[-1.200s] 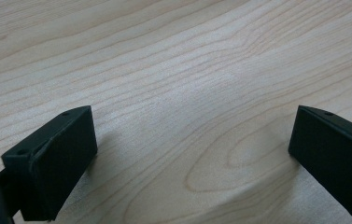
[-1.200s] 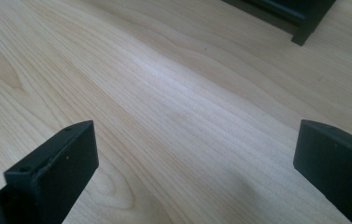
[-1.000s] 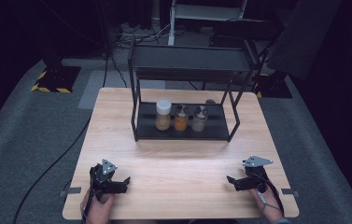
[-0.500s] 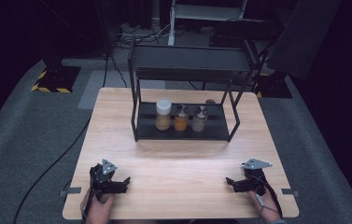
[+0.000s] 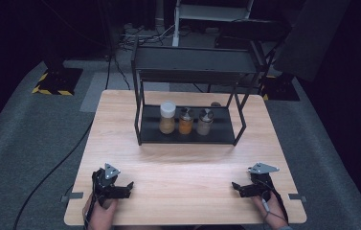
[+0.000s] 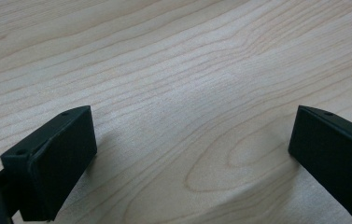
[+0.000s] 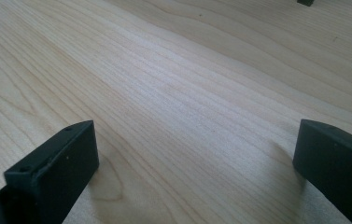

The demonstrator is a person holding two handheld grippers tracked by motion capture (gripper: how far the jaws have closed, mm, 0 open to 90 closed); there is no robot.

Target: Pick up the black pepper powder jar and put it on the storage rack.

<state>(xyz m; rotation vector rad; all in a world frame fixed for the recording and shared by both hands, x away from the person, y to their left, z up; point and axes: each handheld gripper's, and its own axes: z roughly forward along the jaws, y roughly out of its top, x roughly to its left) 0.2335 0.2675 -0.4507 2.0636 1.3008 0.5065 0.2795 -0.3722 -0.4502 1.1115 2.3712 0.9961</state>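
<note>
**Three jars ahead, both hands back at the near edge**

The three upright jars sit in a row on the lower tray of the black metal rack: a white-capped jar of tan powder, an orange-filled jar touching it, and a grey-lidded pale jar. All lie straight ahead across the pale wooden worktop. My left gripper and right gripper rest well apart, jaws spread and empty. Neither hand is clearly nearer.
</note>
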